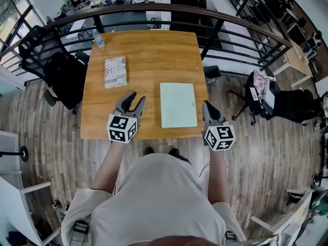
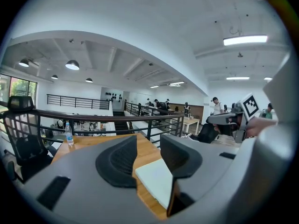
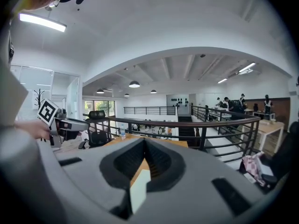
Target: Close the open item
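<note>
Head view: pale green notebook (image 1: 178,105) lies shut and flat on the wooden table (image 1: 148,50), between both grippers.
Left gripper (image 1: 137,97): jaws wide apart, holding nothing.
Right gripper (image 1: 207,105): jaws together, empty.

Square wooden tabletop (image 1: 148,50), seen from above, set close to a curved dark railing (image 1: 154,9). At its far left corner stands an upright clear water bottle (image 1: 99,40). Nearer, and apart from the bottle, lies a flat booklet (image 1: 115,72) with a red-and-white printed cover. Left of the tabletop, a black mesh office chair (image 1: 54,68) stands on the wood-plank floor (image 1: 51,132). At right, a second black chair (image 1: 287,104), with pink-and-white clothing (image 1: 261,81) bundled beside it. Beyond the railing, desks and distant people. Round ceiling lamps (image 3: 134,84) hang overhead.
</note>
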